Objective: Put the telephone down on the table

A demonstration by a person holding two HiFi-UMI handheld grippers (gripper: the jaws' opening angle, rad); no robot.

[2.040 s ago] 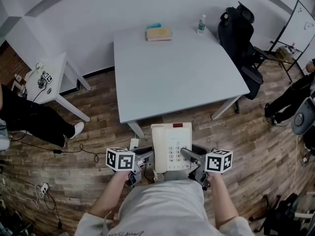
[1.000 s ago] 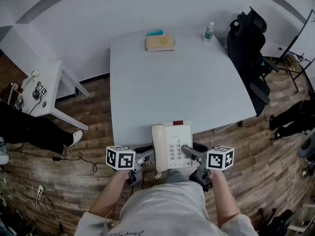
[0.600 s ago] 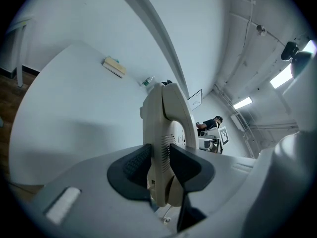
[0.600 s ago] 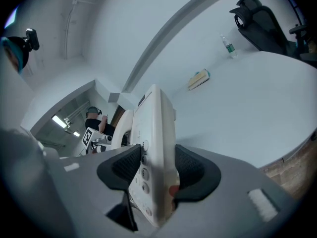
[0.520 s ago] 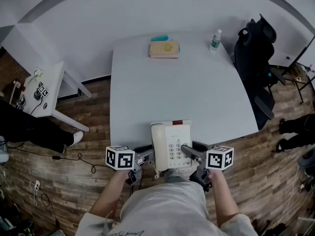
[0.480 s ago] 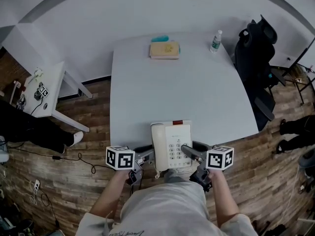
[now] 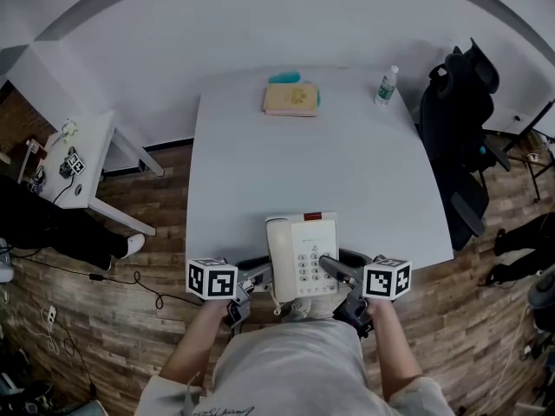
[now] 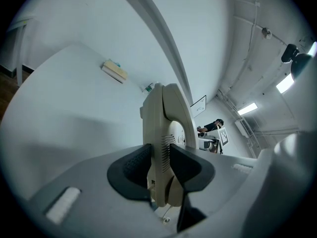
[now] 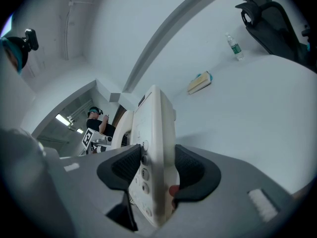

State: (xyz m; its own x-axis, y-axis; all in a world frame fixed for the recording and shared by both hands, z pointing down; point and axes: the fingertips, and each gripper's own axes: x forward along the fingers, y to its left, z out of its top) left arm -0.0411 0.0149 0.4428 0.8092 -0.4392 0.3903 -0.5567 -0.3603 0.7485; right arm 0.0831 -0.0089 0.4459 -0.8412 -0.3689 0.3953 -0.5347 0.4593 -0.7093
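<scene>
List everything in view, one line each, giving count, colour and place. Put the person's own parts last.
telephone: one, cream, at the big table's near edge, clamped from both sides
table: one, pale grey-white, centre
book: one, tan, far side of the table
teal item: one, just behind the book, partly hidden
bottle: one, clear with a green label, upright at the table's far right corner
office chair: one, black, right of the table
side table: one, white, at left, with small items on it
floor: brown wood planks, all around
bystander's leg: one, black trousers and white shoe, left edge
left gripper: one, grey, shut on the telephone's handset side
right gripper: one, grey, shut on its keypad side
</scene>
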